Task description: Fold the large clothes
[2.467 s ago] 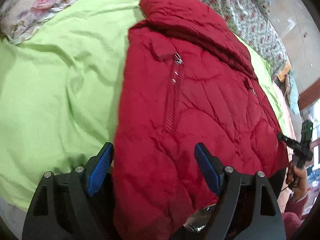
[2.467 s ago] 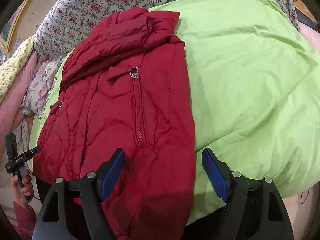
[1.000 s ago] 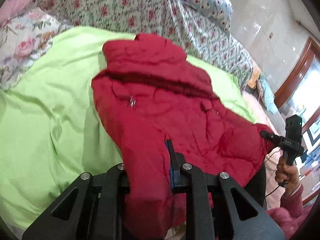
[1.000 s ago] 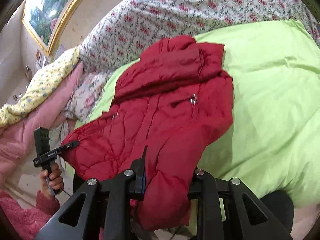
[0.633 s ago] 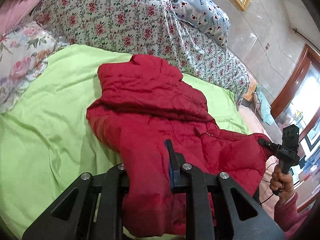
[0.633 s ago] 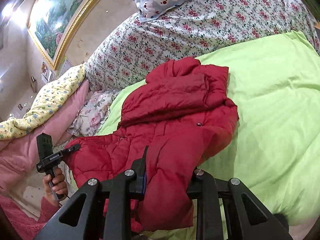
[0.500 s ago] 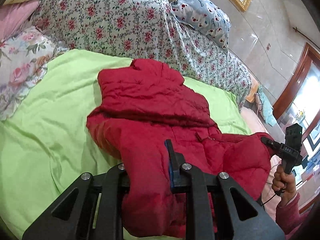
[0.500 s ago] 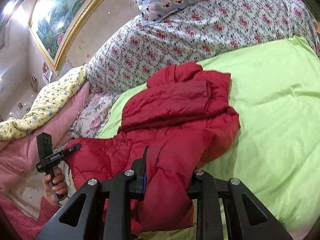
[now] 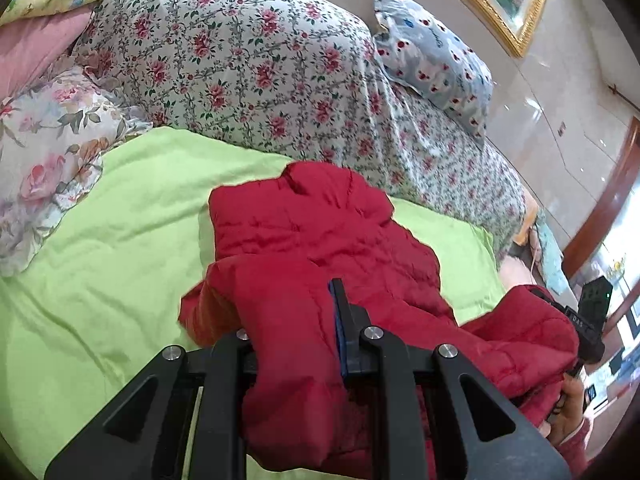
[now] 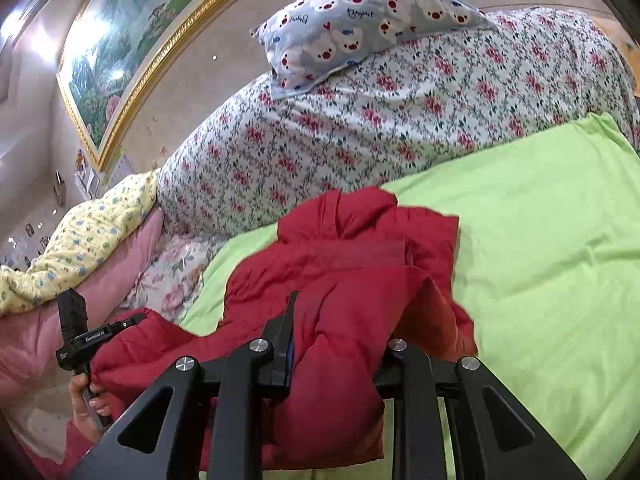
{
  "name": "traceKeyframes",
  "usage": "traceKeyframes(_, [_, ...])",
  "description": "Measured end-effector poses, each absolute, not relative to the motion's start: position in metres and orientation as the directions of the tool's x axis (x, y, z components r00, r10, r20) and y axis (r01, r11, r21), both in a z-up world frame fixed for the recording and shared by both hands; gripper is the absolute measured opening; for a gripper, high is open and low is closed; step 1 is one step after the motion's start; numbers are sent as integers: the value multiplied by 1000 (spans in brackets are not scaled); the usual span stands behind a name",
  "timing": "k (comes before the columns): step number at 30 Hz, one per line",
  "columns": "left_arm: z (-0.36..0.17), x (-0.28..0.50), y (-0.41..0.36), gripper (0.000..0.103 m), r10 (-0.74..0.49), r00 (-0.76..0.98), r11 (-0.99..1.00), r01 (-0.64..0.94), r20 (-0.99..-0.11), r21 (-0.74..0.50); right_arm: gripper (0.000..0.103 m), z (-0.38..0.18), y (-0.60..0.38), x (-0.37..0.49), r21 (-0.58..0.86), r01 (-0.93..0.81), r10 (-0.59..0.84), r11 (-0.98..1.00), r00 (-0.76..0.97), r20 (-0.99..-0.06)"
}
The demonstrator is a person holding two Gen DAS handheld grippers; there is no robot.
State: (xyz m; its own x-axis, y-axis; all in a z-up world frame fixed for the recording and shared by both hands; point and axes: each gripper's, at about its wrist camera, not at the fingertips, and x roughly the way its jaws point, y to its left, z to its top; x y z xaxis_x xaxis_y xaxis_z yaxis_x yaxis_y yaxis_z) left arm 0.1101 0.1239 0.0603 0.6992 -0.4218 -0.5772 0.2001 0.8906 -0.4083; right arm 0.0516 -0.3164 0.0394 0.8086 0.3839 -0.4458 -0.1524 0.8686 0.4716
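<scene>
At the far left of the left wrist view a pale rose-print pillow [image 9: 44,168] is seen on the bed, beside a lime-green sheet [image 9: 108,248] that is spread across the mattress. On that sheet a red quilted jacket [image 9: 320,240] is laid, its long axis running from the near edge of the bed toward the flowered quilt [image 9: 248,60] heaped behind it, with the collar end pointed at the quilt. The near hem is raised off the sheet and doubled back toward the collar. One corner of that hem is clamped in the left gripper [image 9: 296,344], whose jaws are closed tight on the fabric (only the blue pad of one finger is visible). Further right, the other hem corner is carried by the right gripper [image 9: 588,320], seen from outside and partly hidden by red cloth. A bear-print pillow [image 9: 436,60] is propped on top of the quilt.

In the right wrist view the left gripper [image 10: 80,336] is seen at the far left with the person's hand [image 10: 86,400] wrapped around its handle. In the centre the jacket [image 10: 360,264] is bunched between the jaws of the right gripper [image 10: 340,344], which are pressed shut on the padded hem. To the right only the green sheet [image 10: 552,240] is seen.
</scene>
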Motion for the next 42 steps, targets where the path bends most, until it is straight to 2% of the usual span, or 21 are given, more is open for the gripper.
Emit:
traceKeyframes(5, [65,146,112,17,-379,714,911,174,-589,-375,23,36,-325,84,502,-139,382,854,821,-423])
traceKeyframes(9, [65,175,108,17,-376,716,903,141,-588,-405,23,34,-330,114,513,-111,364,851,828,-426])
traceKeyframes(15, [54,220,99,17,-337,720,916,101,-607,-388,23,20,-340,160,546,-48,331,836,838,-434])
traceKeyframes(27, [6,319,92,17,-247,679,940,-4,-691,-340,23,-26,-354,250,578,104,254,809,825,-504])
traceKeyframes(34, [-37,368,91,18,-238,639,936,-49,-731,-348,24,-57,-358,295,558,162,220,814,803,-554])
traceKeyframes(42, [-53,390,93,20,-244,626,929,-69,-740,-364,24,-85,-355,330,522,205,191,828,771,-607])
